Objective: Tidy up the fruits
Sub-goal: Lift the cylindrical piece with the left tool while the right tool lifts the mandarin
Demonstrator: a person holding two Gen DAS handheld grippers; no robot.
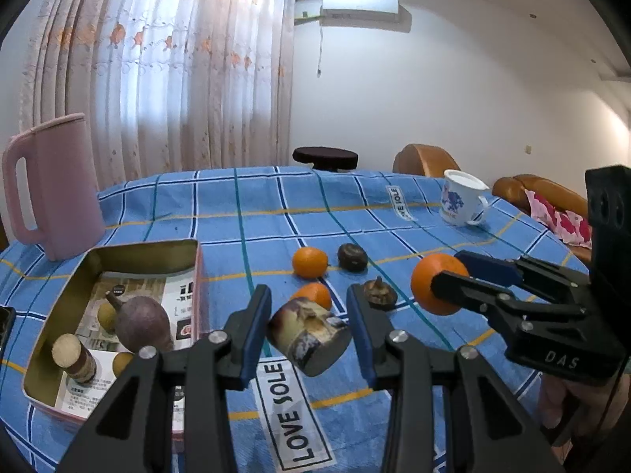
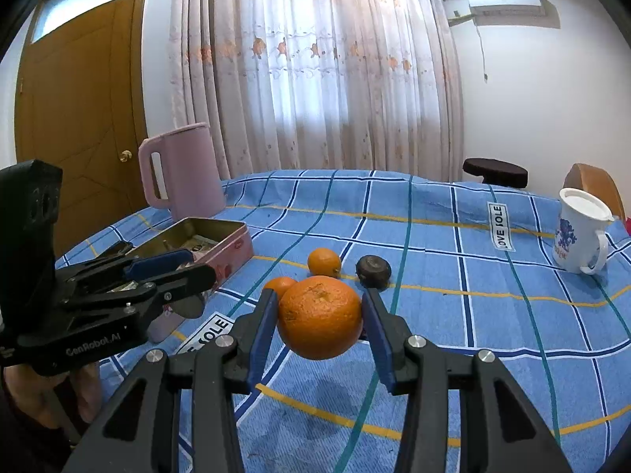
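My left gripper (image 1: 309, 315) is shut on a short purple-and-yellow cane piece (image 1: 309, 335), held just above the blue checked cloth, right of the open pink tin (image 1: 118, 252). In the tin lie a purple stemmed fruit (image 1: 144, 323), another cane piece (image 1: 73, 354) and small yellow fruits. My right gripper (image 2: 320, 315) is shut on a big orange (image 2: 320, 317), lifted off the cloth. Behind it sit two small oranges (image 2: 324, 262) (image 2: 280, 285) and a dark round fruit (image 2: 373, 272). A dark stemmed fruit (image 1: 379, 293) lies between the grippers. The left gripper (image 2: 201, 264) shows beside the tin (image 2: 221, 236).
A pink jug (image 1: 55, 189) stands behind the tin at the back left. A white lidded mug (image 1: 461, 199) stands at the far right of the table. Beyond the table are a dark stool (image 1: 325, 155), a brown sofa (image 1: 540, 189) and a curtain.
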